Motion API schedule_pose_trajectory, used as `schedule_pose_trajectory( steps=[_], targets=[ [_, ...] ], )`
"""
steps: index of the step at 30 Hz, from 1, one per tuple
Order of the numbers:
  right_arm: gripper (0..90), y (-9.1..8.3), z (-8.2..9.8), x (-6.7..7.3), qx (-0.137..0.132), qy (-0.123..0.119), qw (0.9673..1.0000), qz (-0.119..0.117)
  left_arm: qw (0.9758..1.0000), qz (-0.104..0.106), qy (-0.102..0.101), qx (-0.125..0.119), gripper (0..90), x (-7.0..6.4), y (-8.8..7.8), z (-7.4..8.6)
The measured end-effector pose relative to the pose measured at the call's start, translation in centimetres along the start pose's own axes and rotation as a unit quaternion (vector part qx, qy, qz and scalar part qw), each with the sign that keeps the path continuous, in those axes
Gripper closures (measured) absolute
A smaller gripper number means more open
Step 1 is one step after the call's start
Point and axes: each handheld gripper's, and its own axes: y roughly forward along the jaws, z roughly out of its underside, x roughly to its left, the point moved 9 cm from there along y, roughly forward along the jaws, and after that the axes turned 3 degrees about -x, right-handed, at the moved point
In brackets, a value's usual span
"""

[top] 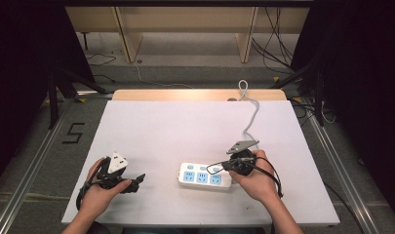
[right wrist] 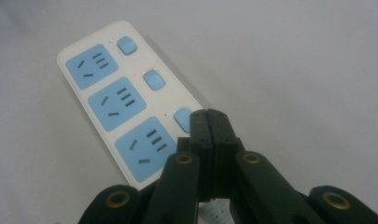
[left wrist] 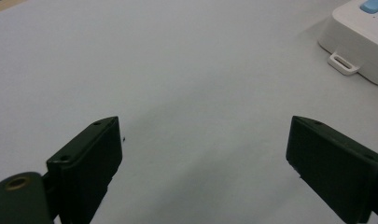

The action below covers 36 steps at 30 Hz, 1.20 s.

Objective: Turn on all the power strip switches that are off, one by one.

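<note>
While your right gripper (right wrist: 208,122) sits with jaws pressed flat together, gripping nothing, the white power strip (right wrist: 126,98) lies just beyond and under its tips on the white table (top: 185,126). Your left gripper (left wrist: 203,154) is spread wide, empty, the strip well ahead to its right.

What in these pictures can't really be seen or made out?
- Power strip, left gripper view: cut off by the frame's right edge.
- Right gripper view: the shut right gripper covers the strip's near end, including part of the third switch.
- Strip's cord, high view: runs off the table's far edge; its end cannot be traced.
- High view: whether any switch is on is too small to tell.
</note>
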Motion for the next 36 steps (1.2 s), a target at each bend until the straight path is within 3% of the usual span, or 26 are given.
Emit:
schedule_pose_trajectory(
  steps=[36],
  targets=[
    [90.0, 1.9, -1.2, 1.1, 0.039, -0.013, 0.9989, -0.023, 1.0000, 0.001, 0.003, 0.001, 11.1, 0.0, 0.0, 0.0]
  ],
)
